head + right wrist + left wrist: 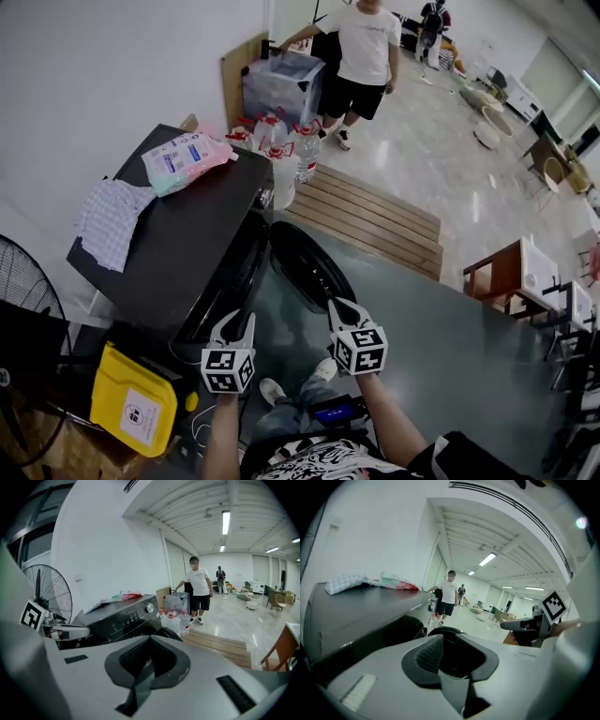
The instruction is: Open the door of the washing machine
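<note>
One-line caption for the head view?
Door of the washing machine stands open; left gripper and right gripper hover before it, holding nothing.

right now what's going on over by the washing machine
A person stands at the black washing machine with a gripper in each hand. The machine's round door already hangs open. The left gripper is open and empty, the right gripper shut on nothing, both held up in front of it. A bystander stands further back by water bottles.

ahead: open door juts out | right: bare floor, passable | beyond: bottles, wooden platform
</note>
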Tool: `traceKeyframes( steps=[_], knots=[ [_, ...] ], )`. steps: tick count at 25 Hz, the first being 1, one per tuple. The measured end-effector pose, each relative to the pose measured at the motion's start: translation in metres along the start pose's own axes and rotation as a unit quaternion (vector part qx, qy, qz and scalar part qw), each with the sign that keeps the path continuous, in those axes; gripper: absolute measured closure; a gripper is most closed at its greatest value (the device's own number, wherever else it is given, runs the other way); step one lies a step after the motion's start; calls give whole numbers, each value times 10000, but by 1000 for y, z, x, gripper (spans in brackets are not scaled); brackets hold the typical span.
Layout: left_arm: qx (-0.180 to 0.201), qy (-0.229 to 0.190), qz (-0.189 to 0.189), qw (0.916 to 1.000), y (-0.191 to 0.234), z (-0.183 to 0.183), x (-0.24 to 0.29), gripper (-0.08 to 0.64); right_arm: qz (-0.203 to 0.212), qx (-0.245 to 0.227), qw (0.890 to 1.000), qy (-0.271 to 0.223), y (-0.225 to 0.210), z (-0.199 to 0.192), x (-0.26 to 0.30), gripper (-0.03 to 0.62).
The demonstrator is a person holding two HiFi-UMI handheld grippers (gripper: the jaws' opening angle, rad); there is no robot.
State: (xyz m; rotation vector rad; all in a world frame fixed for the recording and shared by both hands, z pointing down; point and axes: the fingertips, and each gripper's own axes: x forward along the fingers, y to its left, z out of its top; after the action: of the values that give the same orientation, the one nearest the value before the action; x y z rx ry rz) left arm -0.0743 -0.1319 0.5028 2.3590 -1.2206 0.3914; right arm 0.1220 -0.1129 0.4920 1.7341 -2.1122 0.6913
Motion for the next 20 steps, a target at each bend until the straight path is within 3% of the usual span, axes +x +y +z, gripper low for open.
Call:
traceKeyframes(
  steps=[8, 20],
  knots=[
    [-98, -746, 151, 9971, -6, 59, -37, 482, -145, 89, 9982, -577, 17, 29, -42, 589],
    [17, -884, 282, 9957, -10, 71, -47, 483, -211, 121, 9975, -658, 19, 31, -56, 591]
  ],
)
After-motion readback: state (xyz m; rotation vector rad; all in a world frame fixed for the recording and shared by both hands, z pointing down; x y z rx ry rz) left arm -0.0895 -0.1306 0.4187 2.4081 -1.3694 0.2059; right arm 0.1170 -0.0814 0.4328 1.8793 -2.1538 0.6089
